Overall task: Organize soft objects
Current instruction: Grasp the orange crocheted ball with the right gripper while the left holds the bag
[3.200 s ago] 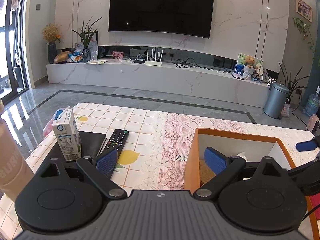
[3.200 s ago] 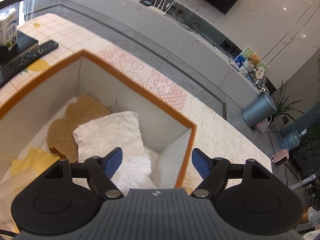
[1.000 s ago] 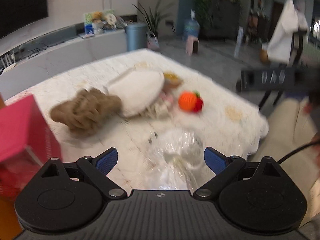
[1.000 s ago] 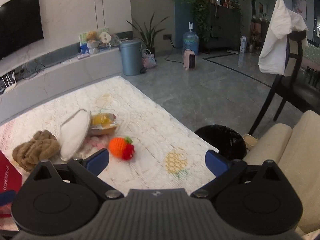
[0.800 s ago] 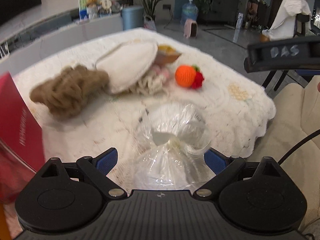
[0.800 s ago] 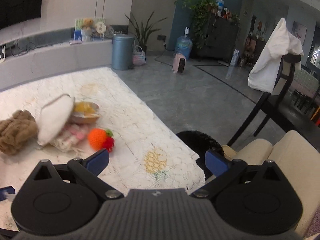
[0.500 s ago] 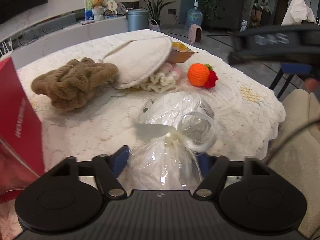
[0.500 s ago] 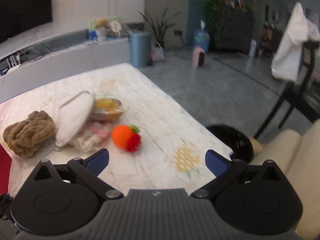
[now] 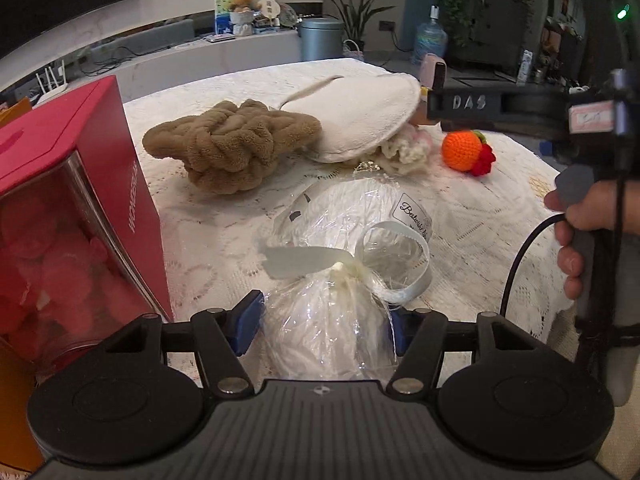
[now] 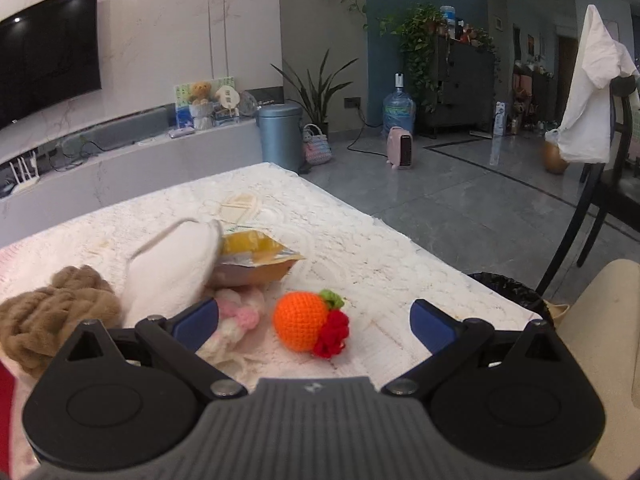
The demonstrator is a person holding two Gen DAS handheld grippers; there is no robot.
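Observation:
A white soft bundle in clear wrap with a ribbon (image 9: 352,220) lies on the lace tablecloth. My left gripper (image 9: 324,320) has it between its blue pads; the jaws are closing and both pads touch the wrap. Behind it lie a brown knotted towel (image 9: 232,144), a white round pad (image 9: 360,120), a cream-pink crocheted piece (image 9: 408,148) and an orange crocheted fruit (image 9: 460,150). My right gripper (image 10: 316,320) stands open just short of the orange fruit (image 10: 300,320), which lies in line with the gap between its fingers, untouched. A hand (image 9: 576,232) holds it.
A red box with a clear window (image 9: 60,200) stands close on the left of the bundle. A yellow packet (image 10: 252,264) lies under the white pad (image 10: 172,268). Past the table's right edge are a cream sofa (image 10: 600,320), a black bin (image 10: 508,288) and a dark chair (image 10: 600,200).
My left gripper came down and forward around the wrapped bundle and its jaws narrowed onto it. My right gripper sank towards the table, so the orange fruit now sits between its fingers.

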